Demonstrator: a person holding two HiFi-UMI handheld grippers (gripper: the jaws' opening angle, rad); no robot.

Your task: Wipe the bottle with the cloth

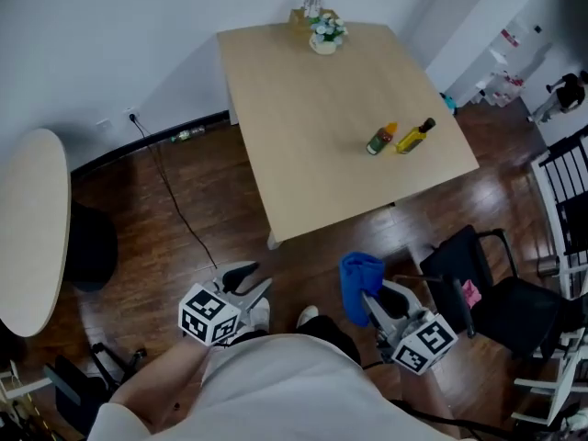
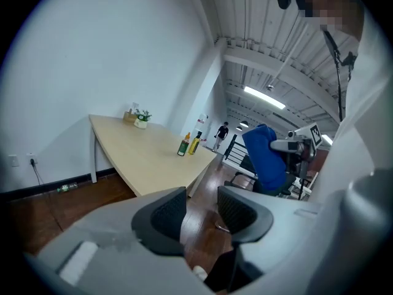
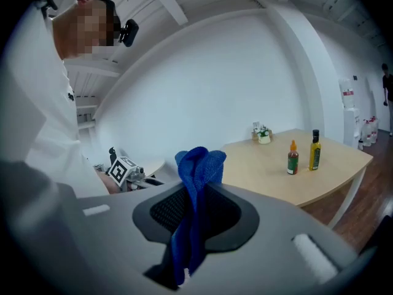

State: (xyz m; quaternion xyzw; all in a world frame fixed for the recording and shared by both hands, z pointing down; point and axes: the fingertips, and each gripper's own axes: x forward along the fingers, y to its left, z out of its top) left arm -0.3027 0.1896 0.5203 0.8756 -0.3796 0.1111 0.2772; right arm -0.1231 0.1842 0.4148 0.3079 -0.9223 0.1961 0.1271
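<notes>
Two bottles stand side by side near the right edge of the light wooden table point(image 1: 303, 127): a green one with an orange cap point(image 1: 381, 140) and a yellow one with a black cap point(image 1: 414, 137). Both grippers hang low over the floor in front of the table, well short of the bottles. My right gripper point(image 1: 377, 294) is shut on a blue cloth point(image 1: 359, 283), which sticks up between its pads and hangs down below them point(image 3: 195, 183). My left gripper point(image 1: 248, 278) is open with nothing between its pads point(image 2: 166, 214). The right gripper view shows the green bottle point(image 3: 293, 158) and the yellow bottle point(image 3: 315, 150) far ahead.
A small potted plant point(image 1: 324, 35) sits at the table's far edge. A black chair point(image 1: 501, 288) stands to the right of my right gripper. A round table point(image 1: 32, 228) is at the left, and a cable point(image 1: 179, 219) trails across the dark wood floor.
</notes>
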